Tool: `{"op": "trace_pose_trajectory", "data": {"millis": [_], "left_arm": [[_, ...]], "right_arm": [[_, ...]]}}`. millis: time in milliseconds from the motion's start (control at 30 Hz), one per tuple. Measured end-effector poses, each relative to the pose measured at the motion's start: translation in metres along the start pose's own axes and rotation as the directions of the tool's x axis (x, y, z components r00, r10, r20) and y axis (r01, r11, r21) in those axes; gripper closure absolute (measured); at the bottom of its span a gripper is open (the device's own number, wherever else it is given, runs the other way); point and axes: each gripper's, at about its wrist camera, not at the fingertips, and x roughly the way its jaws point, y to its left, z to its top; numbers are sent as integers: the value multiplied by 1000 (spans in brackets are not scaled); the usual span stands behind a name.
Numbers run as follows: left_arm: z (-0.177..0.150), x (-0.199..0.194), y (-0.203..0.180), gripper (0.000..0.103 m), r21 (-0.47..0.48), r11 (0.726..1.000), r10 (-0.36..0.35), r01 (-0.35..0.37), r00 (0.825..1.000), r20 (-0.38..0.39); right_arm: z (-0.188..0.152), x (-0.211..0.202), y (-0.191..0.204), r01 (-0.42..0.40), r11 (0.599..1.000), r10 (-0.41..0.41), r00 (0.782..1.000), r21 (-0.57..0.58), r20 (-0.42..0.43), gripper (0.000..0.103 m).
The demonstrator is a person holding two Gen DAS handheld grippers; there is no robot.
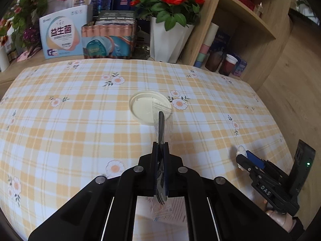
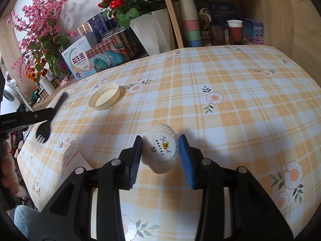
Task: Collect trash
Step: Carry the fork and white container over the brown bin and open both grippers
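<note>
While the left gripper (image 1: 160,148) is clamping the wrapped black fork (image 1: 161,126) off the table, the right gripper (image 2: 160,150) is bracketing the white cup (image 2: 160,150), jaws seemingly touching, ready for lifting.

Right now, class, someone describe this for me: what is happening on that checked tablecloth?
A person is clearing trash with two handheld grippers. The left gripper is shut on a black plastic spork in a clear wrapper, held above the table. The right gripper has its pads on either side of a white cup lying on its side. A cream lid lies on the tablecloth, untouched.
</note>
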Motion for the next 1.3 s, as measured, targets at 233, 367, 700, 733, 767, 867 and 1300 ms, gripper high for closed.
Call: {"op": "trace_pose_trajectory", "data": {"millis": [233,367,700,733,767,867,1300], "left_arm": [[-32,-38,22,98,-69,998,2,0,1000,23],[-58,-62,23,98,-68,998,3,-2,1000,17],[-114,-120,28,98,-65,997,-28,28,1000,-5],[-120,-125,29,98,-66,997,-31,30,999,-11],[-124,-128,30,98,-70,997,-35,34,999,-13],[-135,-138,33,98,-83,996,-41,40,999,-16],[-199,-169,19,98,-70,994,-88,84,994,-57]], "right_arm": [[-1,-2,4,5,1000,-5,1000,-24,10,63],[-1,0,8,4,999,-4,1000,-42,-11,63],[0,-26,31,-45,998,44,999,-45,-28,63],[-2,-33,37,-55,997,54,998,-52,-22,63],[-2,-38,42,-61,996,60,998,-58,-18,63],[-10,-59,62,-93,993,93,996,-75,-3,63],[-52,-141,125,-207,976,209,977,-66,31,63]]}}
